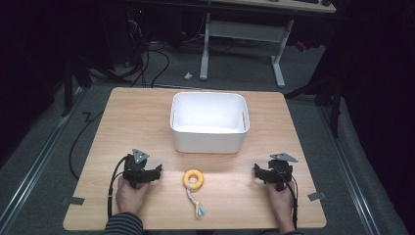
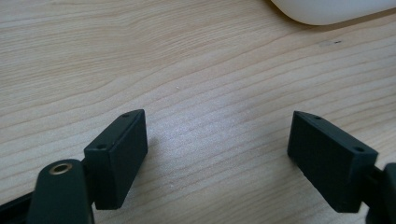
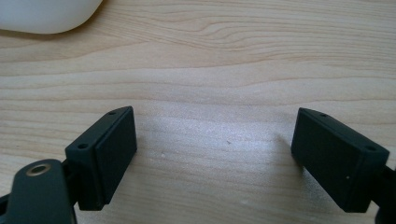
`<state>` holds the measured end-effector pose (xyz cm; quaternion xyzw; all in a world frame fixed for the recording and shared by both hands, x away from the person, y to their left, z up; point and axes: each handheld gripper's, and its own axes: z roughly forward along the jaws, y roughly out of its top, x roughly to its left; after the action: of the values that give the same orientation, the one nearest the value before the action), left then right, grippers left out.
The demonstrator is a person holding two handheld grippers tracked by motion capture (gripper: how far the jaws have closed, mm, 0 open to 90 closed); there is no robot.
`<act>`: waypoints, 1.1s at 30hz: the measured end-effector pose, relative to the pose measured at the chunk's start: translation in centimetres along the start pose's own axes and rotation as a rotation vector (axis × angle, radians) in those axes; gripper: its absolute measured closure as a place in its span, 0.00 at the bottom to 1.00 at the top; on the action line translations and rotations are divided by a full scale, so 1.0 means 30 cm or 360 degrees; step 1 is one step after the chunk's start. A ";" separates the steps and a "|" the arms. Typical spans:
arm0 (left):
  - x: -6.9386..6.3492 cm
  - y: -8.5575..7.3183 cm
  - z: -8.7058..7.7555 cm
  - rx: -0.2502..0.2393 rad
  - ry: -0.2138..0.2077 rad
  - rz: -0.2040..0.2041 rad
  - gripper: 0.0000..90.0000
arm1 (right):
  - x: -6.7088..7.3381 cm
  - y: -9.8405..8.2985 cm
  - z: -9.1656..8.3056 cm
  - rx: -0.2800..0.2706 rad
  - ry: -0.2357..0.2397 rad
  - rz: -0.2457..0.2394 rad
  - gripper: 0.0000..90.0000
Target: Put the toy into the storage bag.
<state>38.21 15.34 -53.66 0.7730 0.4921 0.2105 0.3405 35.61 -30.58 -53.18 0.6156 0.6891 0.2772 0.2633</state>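
ring toy (image 1: 193,179) lying on counter (image 1: 147,112) between both | left hand-held gripper (image 1: 157,171) gaping empty | right hand-held gripper (image 1: 256,171) gaping empty | bin (image 1: 209,142) sitting beyond

The high view looks forward and down from above the person's side, taking in the whole light wooden table (image 1: 137,112), the white rectangular plastic bin (image 1: 208,139) and the dark floor beyond. Each gripper view sits low and close over the wood grain, looking along its own black jaws. Both catch a rounded corner of that bin (image 2: 327,11) (image 3: 44,16).
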 end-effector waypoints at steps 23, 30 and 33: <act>0.003 0.000 0.000 -0.0002 -0.0015 0.0003 0.23 | 0.009 -0.003 -0.003 -0.0003 0.0027 -0.0032 0.17; 0.005 -0.001 -0.007 0.0001 -0.0018 0.0005 0.27 | 0.011 -0.003 -0.003 -0.0007 0.0035 -0.0043 0.17; 0.012 0.004 -0.011 0.0021 -0.0026 -0.0034 0.28 | 0.011 -0.003 -0.003 -0.0006 0.0035 -0.0042 0.17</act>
<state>38.21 15.75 -53.35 0.7717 0.4989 0.1973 0.3416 35.43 -30.26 -53.18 0.6030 0.6994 0.2818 0.2604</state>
